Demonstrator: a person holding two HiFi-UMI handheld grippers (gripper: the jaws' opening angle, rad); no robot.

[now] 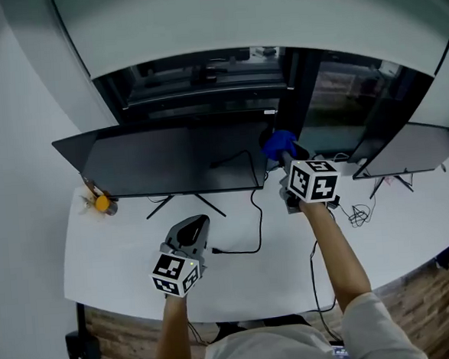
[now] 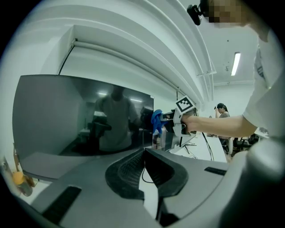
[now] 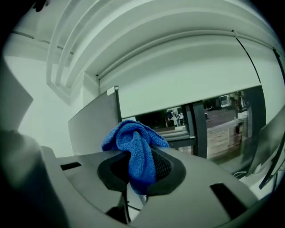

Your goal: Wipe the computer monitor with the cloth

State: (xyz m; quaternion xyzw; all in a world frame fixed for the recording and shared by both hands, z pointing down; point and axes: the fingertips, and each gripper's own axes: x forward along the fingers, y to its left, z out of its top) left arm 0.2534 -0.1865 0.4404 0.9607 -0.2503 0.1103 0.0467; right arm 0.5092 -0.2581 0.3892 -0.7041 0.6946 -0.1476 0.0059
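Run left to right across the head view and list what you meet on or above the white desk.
Small orange object → left gripper → black cable → blue cloth held in the right gripper → smaller monitor. The big monitor spans too much to place.

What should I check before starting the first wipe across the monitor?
1. Cloth grip: blue cloth pinched in the right gripper's jaws: ok.
2. Cloth against the screen: it sits by the monitor's right edge in the head view; contact: cannot tell.
3. Left gripper: jaws together, empty, over the table in front of the monitor: ok.
4. Black cable on the table below the screen, not across it: ok.
5. Small orange object at the monitor's left corner, off the screen: ok.
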